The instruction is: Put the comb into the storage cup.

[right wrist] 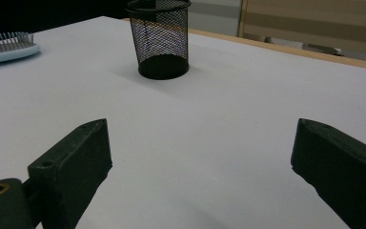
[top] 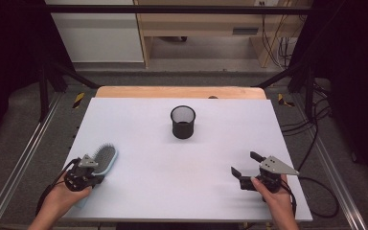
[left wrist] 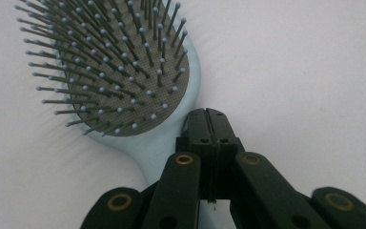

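A light blue hairbrush (top: 104,159) lies bristles up at the table's front left; its bristle pad (left wrist: 109,67) is large in the left gripper view. My left gripper (top: 96,176) (left wrist: 208,117) is shut, jaws pressed together with nothing between them, just above the brush's neck where the handle (left wrist: 155,160) runs under it. A black wire mesh cup (top: 182,122) (right wrist: 159,38) stands upright at the table's middle, toward the back. At the front right, my right gripper (top: 245,163) (right wrist: 200,143) is held open and empty just over the table, pointing toward the cup, with the brush (right wrist: 7,45) far off.
A white sheet (top: 172,191) covers the table, with a strip of wood (top: 179,92) showing at its far edge. Metal rails (top: 19,163) and cables (top: 316,124) run on the floor at both sides. A wooden cabinet (top: 196,28) stands beyond the table.
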Demonstrator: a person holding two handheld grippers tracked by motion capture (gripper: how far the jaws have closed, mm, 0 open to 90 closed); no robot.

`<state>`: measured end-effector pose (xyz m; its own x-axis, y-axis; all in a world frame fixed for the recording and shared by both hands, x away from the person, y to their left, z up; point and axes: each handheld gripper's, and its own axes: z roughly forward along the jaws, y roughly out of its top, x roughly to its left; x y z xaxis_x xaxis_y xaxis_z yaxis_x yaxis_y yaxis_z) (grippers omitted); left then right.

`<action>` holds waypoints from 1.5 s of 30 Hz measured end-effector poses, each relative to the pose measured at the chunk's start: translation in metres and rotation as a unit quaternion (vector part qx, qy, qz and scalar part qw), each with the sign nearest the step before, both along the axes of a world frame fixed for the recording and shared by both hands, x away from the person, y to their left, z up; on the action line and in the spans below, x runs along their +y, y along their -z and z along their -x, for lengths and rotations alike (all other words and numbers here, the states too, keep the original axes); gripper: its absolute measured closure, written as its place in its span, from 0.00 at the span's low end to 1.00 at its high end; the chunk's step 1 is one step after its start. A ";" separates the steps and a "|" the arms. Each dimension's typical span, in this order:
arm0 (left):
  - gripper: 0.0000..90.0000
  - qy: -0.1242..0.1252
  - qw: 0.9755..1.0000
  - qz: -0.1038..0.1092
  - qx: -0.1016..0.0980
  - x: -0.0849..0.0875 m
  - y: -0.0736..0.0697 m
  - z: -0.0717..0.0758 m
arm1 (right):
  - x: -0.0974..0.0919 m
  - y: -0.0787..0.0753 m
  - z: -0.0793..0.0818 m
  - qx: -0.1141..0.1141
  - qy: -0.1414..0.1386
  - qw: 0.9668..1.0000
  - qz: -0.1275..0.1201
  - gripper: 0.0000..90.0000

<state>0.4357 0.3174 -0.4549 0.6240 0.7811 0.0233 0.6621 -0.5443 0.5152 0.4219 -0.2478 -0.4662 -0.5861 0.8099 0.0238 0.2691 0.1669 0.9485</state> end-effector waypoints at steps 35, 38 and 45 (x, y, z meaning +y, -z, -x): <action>0.33 -0.128 0.989 0.024 -0.064 0.015 -0.011 0.019 | 0.001 0.001 0.000 0.002 -0.003 1.000 0.005 0.07; 0.22 -0.133 0.989 0.022 -0.059 0.015 -0.007 0.018 | 0.001 0.001 0.000 0.002 -0.004 1.000 0.005 0.07; 0.37 -0.126 0.991 0.015 -0.050 0.016 -0.002 0.018 | 0.002 0.001 0.000 0.002 -0.004 1.000 0.006 0.07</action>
<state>0.4175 0.3329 -0.4534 0.4049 0.9131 0.0486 0.7199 -0.3511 0.5987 0.4221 -0.2463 -0.4671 -0.5925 0.8054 0.0165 0.2718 0.1806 0.9453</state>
